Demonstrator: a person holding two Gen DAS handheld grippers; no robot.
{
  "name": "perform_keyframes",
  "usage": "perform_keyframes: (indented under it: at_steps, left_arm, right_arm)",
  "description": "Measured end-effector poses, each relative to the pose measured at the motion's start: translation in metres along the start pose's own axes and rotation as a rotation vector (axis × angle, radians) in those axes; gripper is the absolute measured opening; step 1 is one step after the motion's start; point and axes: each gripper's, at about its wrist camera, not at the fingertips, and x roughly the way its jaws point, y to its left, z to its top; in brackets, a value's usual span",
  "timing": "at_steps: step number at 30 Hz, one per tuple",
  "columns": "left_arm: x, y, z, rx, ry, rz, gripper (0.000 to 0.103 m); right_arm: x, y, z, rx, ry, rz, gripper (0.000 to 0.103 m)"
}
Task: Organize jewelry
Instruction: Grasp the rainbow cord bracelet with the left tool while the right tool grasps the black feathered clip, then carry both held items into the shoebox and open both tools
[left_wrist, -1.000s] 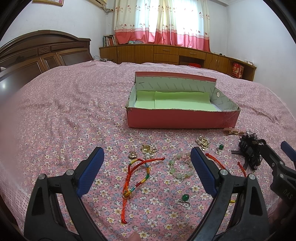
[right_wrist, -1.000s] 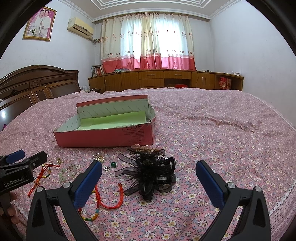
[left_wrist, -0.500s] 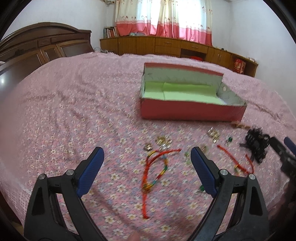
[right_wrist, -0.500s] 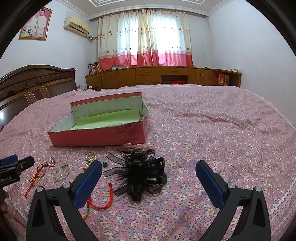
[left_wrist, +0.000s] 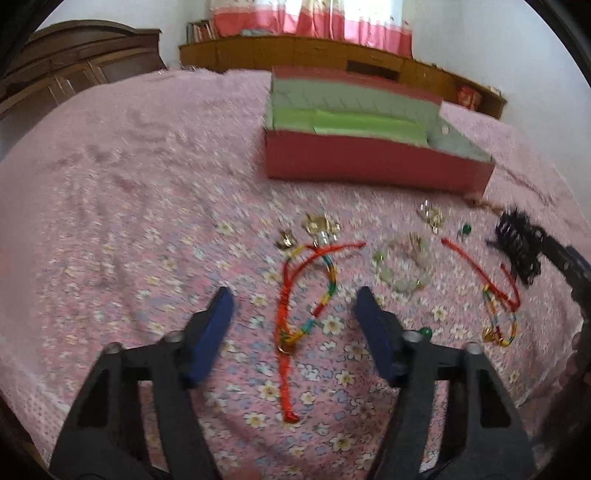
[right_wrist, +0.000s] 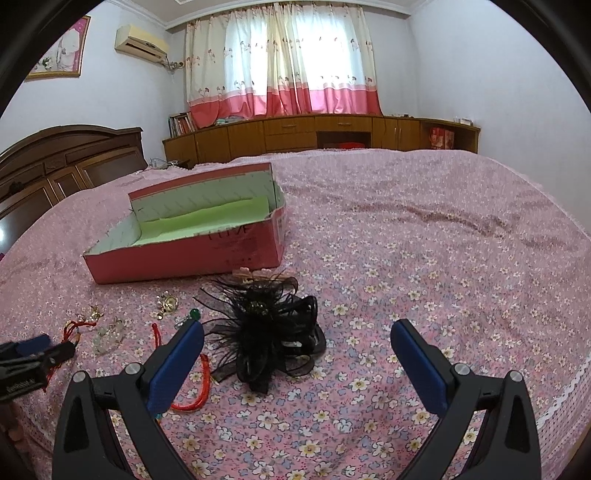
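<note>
Jewelry lies on the pink floral bedspread in front of a red box (left_wrist: 373, 166) with a green lining. My left gripper (left_wrist: 295, 314) is open, straddling a red and multicoloured cord bracelet (left_wrist: 291, 306) from above. A pale bead bracelet (left_wrist: 402, 266), gold brooches (left_wrist: 321, 227), a second red cord bracelet (left_wrist: 498, 295) and green pendants lie to its right. My right gripper (right_wrist: 295, 343) is open above a black feather hair ornament (right_wrist: 269, 332). The box also shows in the right wrist view (right_wrist: 192, 243).
A pink hair clip (right_wrist: 258, 274) lies between the black ornament and the box. The bed's edge runs close below both grippers. A wooden headboard (right_wrist: 66, 162) stands at the left and low cabinets (right_wrist: 314, 133) under the curtained window.
My left gripper has moved left and tilted down over the red cord bracelet, its jaws somewhat narrower. My right gripper has moved in over the black ornament.
</note>
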Motion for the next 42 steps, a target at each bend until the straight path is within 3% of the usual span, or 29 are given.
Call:
perform_keyframes:
  at_steps: [2, 12, 13, 15, 17, 24, 28, 42]
  left_arm:
    - [0.004, 0.000, -0.002, 0.001, 0.012, -0.001, 0.046]
    - [0.018, 0.004, -0.004, -0.022, 0.049, -0.030, 0.043]
    - [0.019, 0.008, 0.000, -0.025, 0.049, -0.034, 0.040]
    - [0.018, 0.012, 0.003, -0.030, 0.047, -0.047, 0.022]
    - [0.017, 0.016, 0.006, -0.028, 0.057, -0.049, 0.018]
    - [0.014, 0.022, 0.017, -0.025, 0.085, -0.051, 0.000]
    - [0.010, 0.023, 0.026, -0.023, 0.093, -0.052, 0.000]
    - [-0.023, 0.017, 0.068, 0.008, 0.034, -0.093, 0.000]
  right_arm:
    - [0.002, -0.001, 0.000, 0.004, 0.007, 0.000, 0.103]
    - [0.025, 0.003, 0.005, -0.026, 0.092, 0.027, 0.103]
    - [0.029, 0.004, 0.006, -0.029, 0.102, 0.029, 0.103]
    - [0.035, 0.004, 0.008, -0.031, 0.119, 0.030, 0.103]
    - [0.042, 0.004, 0.009, -0.029, 0.139, 0.034, 0.102]
    - [0.064, 0.000, 0.010, -0.008, 0.230, 0.080, 0.074]
    - [0.066, -0.006, 0.010, 0.002, 0.247, 0.090, 0.056]
    - [0.037, -0.013, 0.023, 0.004, 0.204, 0.117, 0.056]
